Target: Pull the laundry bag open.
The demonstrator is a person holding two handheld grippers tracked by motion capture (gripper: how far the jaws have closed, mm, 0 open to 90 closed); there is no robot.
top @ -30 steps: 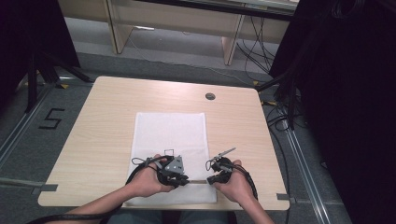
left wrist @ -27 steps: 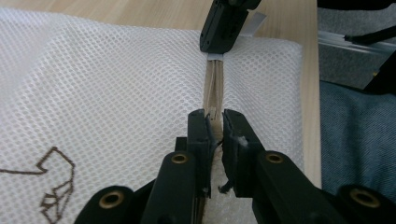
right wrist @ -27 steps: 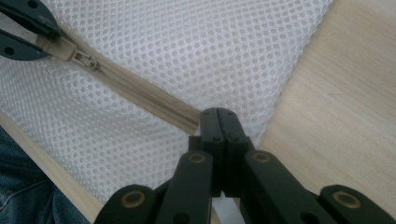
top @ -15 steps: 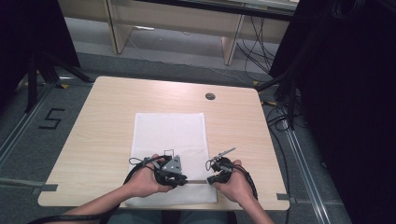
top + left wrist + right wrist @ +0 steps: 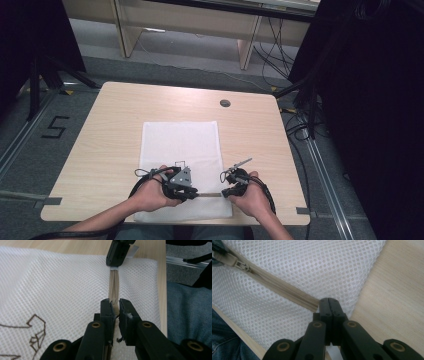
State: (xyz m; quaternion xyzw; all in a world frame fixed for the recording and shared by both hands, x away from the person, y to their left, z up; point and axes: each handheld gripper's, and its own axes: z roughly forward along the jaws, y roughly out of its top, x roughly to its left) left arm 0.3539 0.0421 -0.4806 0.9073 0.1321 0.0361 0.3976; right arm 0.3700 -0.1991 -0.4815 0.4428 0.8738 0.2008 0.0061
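1. The wooden table takes up the middle of the high view, pale top, with a small round dark grommet up toward its upper right. Grey floor all around it, and a "5" marking on the floor at the left of the frame.

2. A white mesh bag lies flat in the lower middle of the table, reaching down to the near edge. In the left gripper view there's a brown line drawing on the mesh at the lower left.

3. The person's forearms come in from the bottom of the high view, one hand on each tool, both sitting over the lower end of the bag.

4. The left gripper, lower centre of its own view, has its jaws pinched in on the near end of the beige zipper, so it's gripping the zipper. In the high view it sits at, with the grey plate on top.

5. The right gripper has its jaws pressed together right at the end of the zipper tape, at the bag's edge next to bare wood. Looks clamped on the zipper end, though the pinched bit itself is hidden. It's at in the high view, and at the top centre of the left gripper view.

6. The zipper runs straight between the two grippers, pulled flat on the mesh. In the right gripper view it goes diagonally toward the upper left.

7. The small zipper slider sits in the upper left of the right gripper view.
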